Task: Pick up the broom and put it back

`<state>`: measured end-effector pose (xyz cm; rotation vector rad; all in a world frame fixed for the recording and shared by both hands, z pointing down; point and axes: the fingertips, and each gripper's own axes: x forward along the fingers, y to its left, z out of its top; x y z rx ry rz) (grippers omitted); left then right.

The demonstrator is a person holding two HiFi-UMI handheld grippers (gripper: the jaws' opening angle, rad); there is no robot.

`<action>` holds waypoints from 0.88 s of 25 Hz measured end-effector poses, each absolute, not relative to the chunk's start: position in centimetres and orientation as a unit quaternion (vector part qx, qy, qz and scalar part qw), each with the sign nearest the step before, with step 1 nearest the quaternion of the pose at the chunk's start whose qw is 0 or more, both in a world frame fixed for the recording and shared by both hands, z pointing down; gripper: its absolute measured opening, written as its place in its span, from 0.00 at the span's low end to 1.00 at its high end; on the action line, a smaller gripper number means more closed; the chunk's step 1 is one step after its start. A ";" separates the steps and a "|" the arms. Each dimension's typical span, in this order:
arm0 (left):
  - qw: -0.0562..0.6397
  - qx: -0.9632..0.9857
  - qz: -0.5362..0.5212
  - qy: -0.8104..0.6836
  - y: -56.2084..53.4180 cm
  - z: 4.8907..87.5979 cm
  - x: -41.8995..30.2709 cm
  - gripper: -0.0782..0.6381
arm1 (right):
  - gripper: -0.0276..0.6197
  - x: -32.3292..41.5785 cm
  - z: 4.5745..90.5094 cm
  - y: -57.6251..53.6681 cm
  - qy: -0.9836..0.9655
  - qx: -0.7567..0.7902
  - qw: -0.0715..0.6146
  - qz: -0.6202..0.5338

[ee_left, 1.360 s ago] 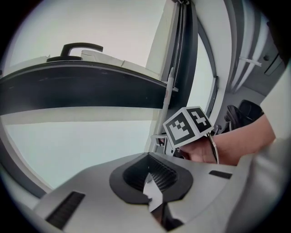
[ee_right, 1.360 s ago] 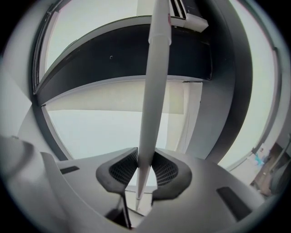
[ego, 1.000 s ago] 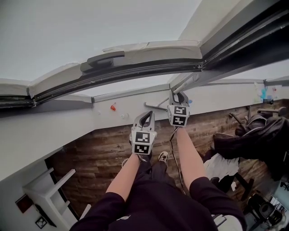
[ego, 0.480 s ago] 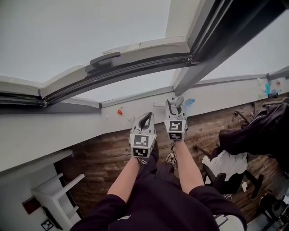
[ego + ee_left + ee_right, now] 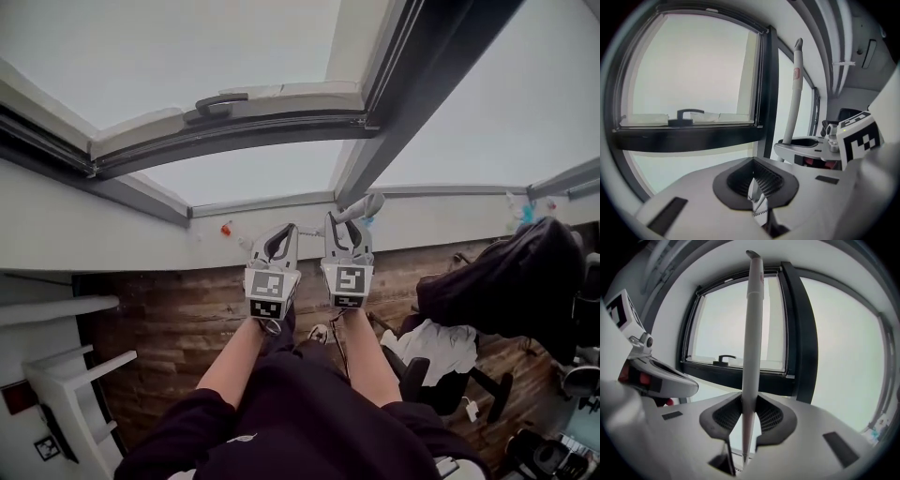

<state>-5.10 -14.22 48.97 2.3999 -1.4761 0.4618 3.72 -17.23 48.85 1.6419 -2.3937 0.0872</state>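
Note:
The broom's white handle [image 5: 752, 333] stands upright between the ribbed pads of my right gripper [image 5: 749, 416], which is shut on it. Its rounded top [image 5: 364, 206] shows just past that gripper [image 5: 345, 227] in the head view, in front of the window. The left gripper view shows the same handle [image 5: 793, 93] rising to the right. My left gripper [image 5: 284, 232] hangs just left of the right one, its jaws closed together [image 5: 757, 187] with nothing between them. The broom's head is hidden.
A large window with a dark handle [image 5: 220, 103] and a thick dark post [image 5: 412, 84] fills the wall ahead. On the wooden floor [image 5: 159, 328] stand white furniture [image 5: 66, 375] at the lower left and an office chair heaped with dark clothing [image 5: 497, 281] at the right.
Both grippers have risen side by side in front of the window, the right one carrying the broom handle. They now sit closer together and further left in the head view.

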 end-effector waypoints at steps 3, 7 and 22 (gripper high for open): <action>0.125 0.836 0.146 -0.514 -11.9 46.3 -4.0 0.11 | 0.20 4.5 47.2 -13.6 -0.823 0.556 0.114 0.030; 0.096 0.834 0.116 -0.531 -9.6 43.0 -3.0 0.11 | 0.20 4.7 45.2 -9.0 -0.836 0.538 0.111 0.021; 0.068 0.840 0.102 -0.529 -4.5 41.1 0.9 0.11 | 0.20 6.3 42.4 -1.8 -0.847 0.523 0.098 0.010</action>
